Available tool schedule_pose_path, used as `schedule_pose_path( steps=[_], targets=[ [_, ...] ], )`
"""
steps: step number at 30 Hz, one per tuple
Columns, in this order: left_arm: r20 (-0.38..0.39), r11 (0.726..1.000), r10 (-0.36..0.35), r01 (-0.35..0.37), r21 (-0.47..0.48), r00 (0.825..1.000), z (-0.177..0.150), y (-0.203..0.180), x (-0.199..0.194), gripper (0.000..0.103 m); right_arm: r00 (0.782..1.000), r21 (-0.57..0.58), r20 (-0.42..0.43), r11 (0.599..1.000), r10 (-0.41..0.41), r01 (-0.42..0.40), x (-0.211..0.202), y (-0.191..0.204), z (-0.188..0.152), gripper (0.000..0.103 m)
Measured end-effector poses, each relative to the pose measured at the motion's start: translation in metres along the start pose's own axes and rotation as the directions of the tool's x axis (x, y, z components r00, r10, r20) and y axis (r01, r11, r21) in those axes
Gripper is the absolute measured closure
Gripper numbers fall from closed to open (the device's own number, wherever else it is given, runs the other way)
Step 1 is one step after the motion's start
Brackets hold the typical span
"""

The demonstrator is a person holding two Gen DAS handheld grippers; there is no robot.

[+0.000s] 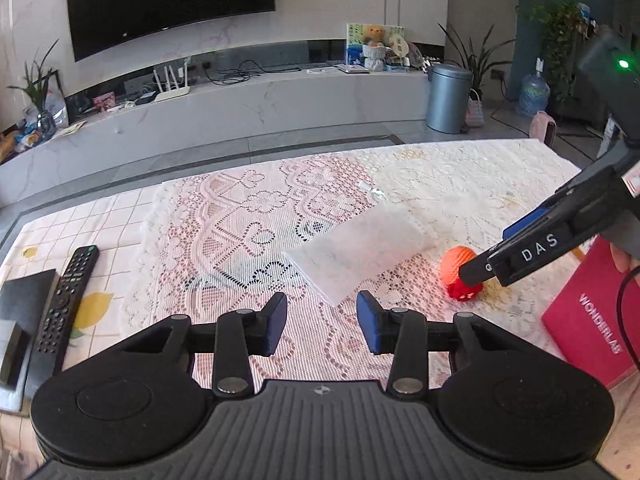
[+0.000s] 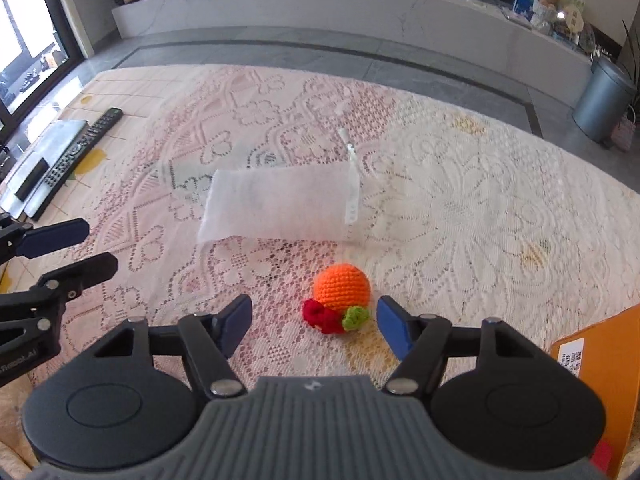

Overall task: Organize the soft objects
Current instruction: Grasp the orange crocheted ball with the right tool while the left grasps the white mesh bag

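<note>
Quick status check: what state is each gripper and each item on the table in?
Left gripper: open, empty.
Right gripper: open, empty, around the toy.
Crochet toy: on the cloth, ungripped.
Mesh bag: lying flat.
Remote: flat, beside the lace.

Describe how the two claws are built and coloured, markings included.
Both are matte black. The left claw has two round black discs, a ribbed grey centre plate with a small emblem, jointed black links with silver rivets, and blue pads on its fingers. The right claw matches it; from the side it shows white letters "DAS", a green light on its body and a thin black cable.
</note>
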State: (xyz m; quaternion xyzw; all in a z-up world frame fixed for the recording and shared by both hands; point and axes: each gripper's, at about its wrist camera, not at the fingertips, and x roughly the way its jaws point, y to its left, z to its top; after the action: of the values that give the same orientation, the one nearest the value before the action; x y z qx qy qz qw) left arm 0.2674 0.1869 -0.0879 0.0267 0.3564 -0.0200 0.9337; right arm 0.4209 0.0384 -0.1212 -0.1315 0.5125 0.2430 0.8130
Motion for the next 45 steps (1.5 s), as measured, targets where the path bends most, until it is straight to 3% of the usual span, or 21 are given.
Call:
schedule_pose_path(
  steps=[3, 6, 11, 20, 22, 25, 27, 31, 33, 39, 45],
  targets=[
    [-0.010, 0.998, -0.030, 0.030, 0.047, 1.000, 0.000, 0.001, 0.017, 0.043, 0.998, 0.012, -0.056, 1.000, -0.013, 0.013, 0.021, -0.004, 0.008, 0.035],
    [-0.024, 0.996, -0.059, 0.060, 0.067, 0.998, 0.002, 0.005, 0.035, 0.039, 0.995, 0.026, -0.097, 1.000, -0.004, 0.007, 0.034, -0.007, 0.012, 0.036],
    [-0.038, 0.991, -0.091, 0.094, 0.092, 0.995, 0.004, 0.008, 0.060, 0.027, 0.990, 0.022, -0.140, 1.000, -0.001, 0.004, 0.049, -0.008, 0.016, 0.058],
    [-0.069, 0.986, -0.106, 0.114, 0.118, 0.992, 0.003, 0.002, 0.099, 0.021, 0.985, 0.059, -0.170, 0.998, 0.043, -0.033, 0.055, -0.016, 0.020, 0.058],
    [-0.075, 0.988, -0.103, 0.110, 0.107, 0.992, 0.004, 0.001, 0.107, 0.023, 0.983, 0.080, -0.177, 0.996, 0.056, -0.042, 0.056, -0.018, 0.020, 0.058],
    [-0.060, 0.994, -0.093, 0.097, 0.060, 0.994, 0.007, 0.003, 0.112, 0.034, 0.982, 0.082, -0.179, 0.995, 0.061, -0.047, 0.055, -0.018, 0.020, 0.058],
    [-0.053, 0.997, -0.074, 0.076, 0.035, 0.996, 0.010, 0.005, 0.114, 0.058, 0.982, 0.080, -0.179, 0.995, 0.065, -0.051, 0.055, -0.018, 0.020, 0.058],
    [-0.046, 0.998, -0.054, 0.055, 0.022, 0.998, 0.014, 0.003, 0.114, 0.078, 0.981, 0.088, -0.179, 0.995, 0.069, -0.054, 0.056, -0.019, 0.020, 0.058],
    [-0.033, 0.999, -0.026, 0.027, 0.030, 0.999, 0.015, 0.000, 0.111, 0.093, 0.982, 0.086, -0.178, 0.995, 0.068, -0.053, 0.056, -0.018, 0.020, 0.058],
    [-0.031, 1.000, -0.005, 0.005, 0.014, 1.000, 0.015, -0.004, 0.092, 0.098, 0.986, 0.077, -0.153, 0.996, 0.062, -0.050, 0.049, -0.017, 0.018, 0.060],
    [-0.001, 0.998, 0.010, -0.010, -0.057, 1.000, 0.018, 0.000, 0.055, 0.100, 0.990, 0.067, -0.092, 0.993, 0.107, -0.101, 0.021, -0.014, 0.016, 0.061]
  ],
)
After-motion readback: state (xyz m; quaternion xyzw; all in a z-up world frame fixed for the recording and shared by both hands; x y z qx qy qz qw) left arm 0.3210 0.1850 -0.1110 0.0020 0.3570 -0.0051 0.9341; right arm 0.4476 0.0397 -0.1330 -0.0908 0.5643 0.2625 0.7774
